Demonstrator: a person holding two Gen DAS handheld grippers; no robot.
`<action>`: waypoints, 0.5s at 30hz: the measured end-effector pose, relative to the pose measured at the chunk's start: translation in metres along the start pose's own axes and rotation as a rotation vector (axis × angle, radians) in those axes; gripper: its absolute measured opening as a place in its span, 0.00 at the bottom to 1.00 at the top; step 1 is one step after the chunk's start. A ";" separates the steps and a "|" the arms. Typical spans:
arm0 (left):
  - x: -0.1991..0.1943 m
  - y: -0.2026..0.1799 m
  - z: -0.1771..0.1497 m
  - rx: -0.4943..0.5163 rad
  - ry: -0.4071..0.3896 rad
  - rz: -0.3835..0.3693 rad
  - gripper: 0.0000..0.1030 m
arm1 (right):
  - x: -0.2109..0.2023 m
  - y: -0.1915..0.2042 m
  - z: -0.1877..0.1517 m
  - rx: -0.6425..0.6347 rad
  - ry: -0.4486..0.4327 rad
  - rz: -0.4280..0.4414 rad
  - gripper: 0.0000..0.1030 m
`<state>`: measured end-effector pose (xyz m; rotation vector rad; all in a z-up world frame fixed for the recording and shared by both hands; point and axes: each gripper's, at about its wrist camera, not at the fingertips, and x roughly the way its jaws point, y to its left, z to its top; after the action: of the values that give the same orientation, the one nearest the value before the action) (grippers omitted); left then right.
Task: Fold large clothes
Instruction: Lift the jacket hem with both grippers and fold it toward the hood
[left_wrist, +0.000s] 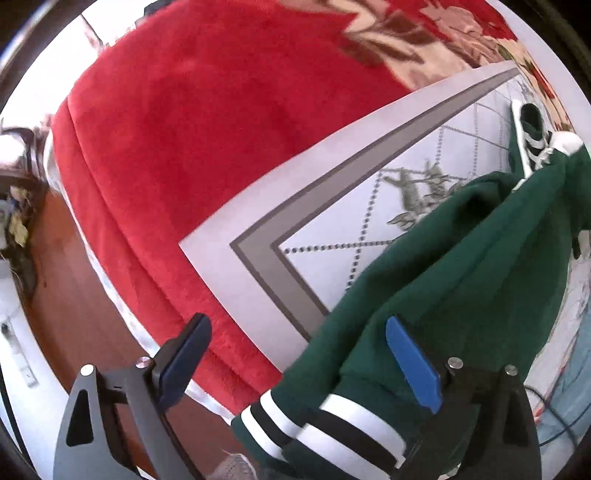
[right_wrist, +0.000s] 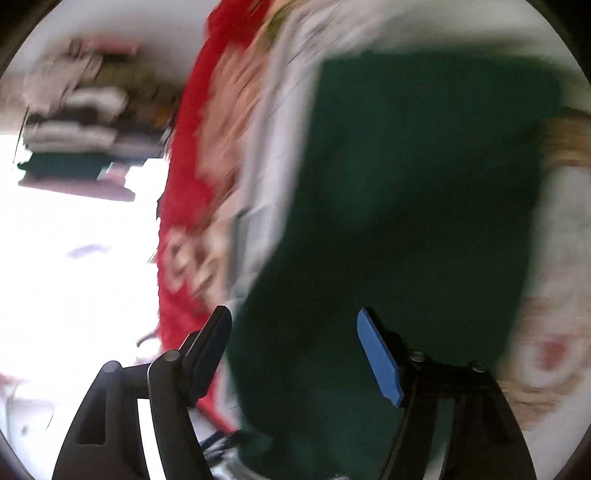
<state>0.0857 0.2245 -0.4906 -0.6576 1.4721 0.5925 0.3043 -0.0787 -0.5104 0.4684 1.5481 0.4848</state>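
Note:
A dark green sweatshirt (left_wrist: 461, 258) lies crumpled on a white and grey printed sheet (left_wrist: 332, 206), and its black-and-white striped cuffs (left_wrist: 332, 428) hang near the bed's edge. My left gripper (left_wrist: 299, 354) stands open straight above it. One blue pad (left_wrist: 413, 365) hangs over the green cloth and the other finger (left_wrist: 184, 354) over the red blanket; neither presses on anything. The right wrist view is blurred. There my right gripper (right_wrist: 295, 354) is open over a flat stretch of the green sweatshirt (right_wrist: 406, 221), with nothing pinched between its fingers.
A red fleece blanket (left_wrist: 184, 147) with a flower pattern covers the bed under the sheet. Brown wooden floor (left_wrist: 74, 295) shows at the left, and a dark cable (left_wrist: 554, 413) lies at the right. A stack of folded clothes (right_wrist: 81, 122) sits at the upper left.

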 end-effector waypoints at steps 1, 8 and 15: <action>-0.006 -0.006 -0.001 0.010 -0.016 0.006 0.94 | -0.021 -0.026 0.002 0.031 -0.054 -0.070 0.72; -0.032 -0.083 -0.006 0.172 -0.140 0.120 0.96 | 0.005 -0.179 0.030 0.281 -0.065 0.015 0.74; -0.026 -0.101 0.006 0.263 -0.177 0.216 0.96 | 0.037 -0.188 0.032 0.314 -0.099 0.244 0.19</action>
<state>0.1618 0.1598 -0.4608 -0.2370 1.4312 0.5931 0.3349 -0.2120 -0.6488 0.9182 1.4838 0.3982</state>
